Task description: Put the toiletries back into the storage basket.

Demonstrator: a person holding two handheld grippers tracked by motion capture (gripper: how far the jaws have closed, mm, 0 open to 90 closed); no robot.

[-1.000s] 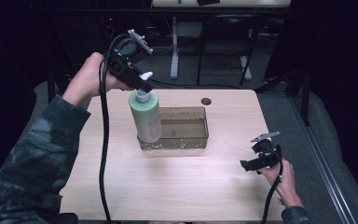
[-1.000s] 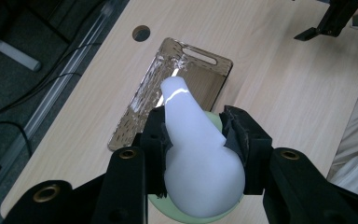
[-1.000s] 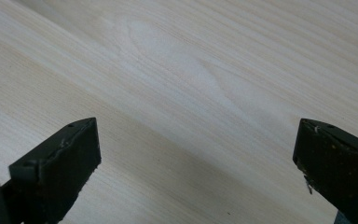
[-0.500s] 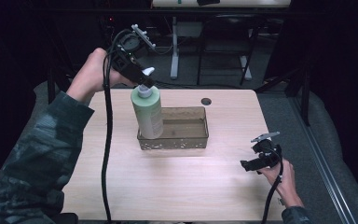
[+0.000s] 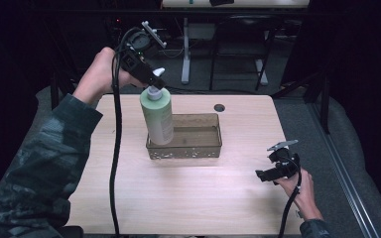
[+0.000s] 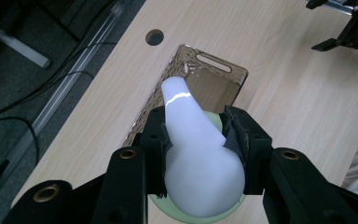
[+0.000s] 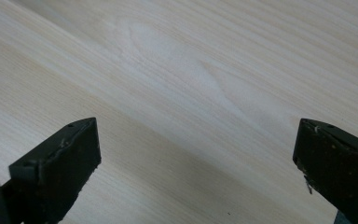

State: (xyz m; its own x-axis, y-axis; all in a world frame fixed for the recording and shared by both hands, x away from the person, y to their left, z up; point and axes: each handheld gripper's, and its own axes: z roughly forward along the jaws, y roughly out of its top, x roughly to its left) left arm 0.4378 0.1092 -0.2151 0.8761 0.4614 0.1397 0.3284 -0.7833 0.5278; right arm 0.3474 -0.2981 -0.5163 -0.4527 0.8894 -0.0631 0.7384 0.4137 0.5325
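Since the earlier frame you tilted the green bottle, at the tray's left end, with left gripper jaws clamped on its slick pump, which risked slipping; right gripper jaws stayed apart.

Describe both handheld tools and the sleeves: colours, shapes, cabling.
Left tool: black body, two blocky black jaws with brass-coloured screw inserts, grey three-cornered plate on top, thick black cable trailing down past the table's near edge. Right tool: same black build, grey plate, thinner-looking black cable. Both forearms wear dark camouflage-pattern sleeves; hands bare.
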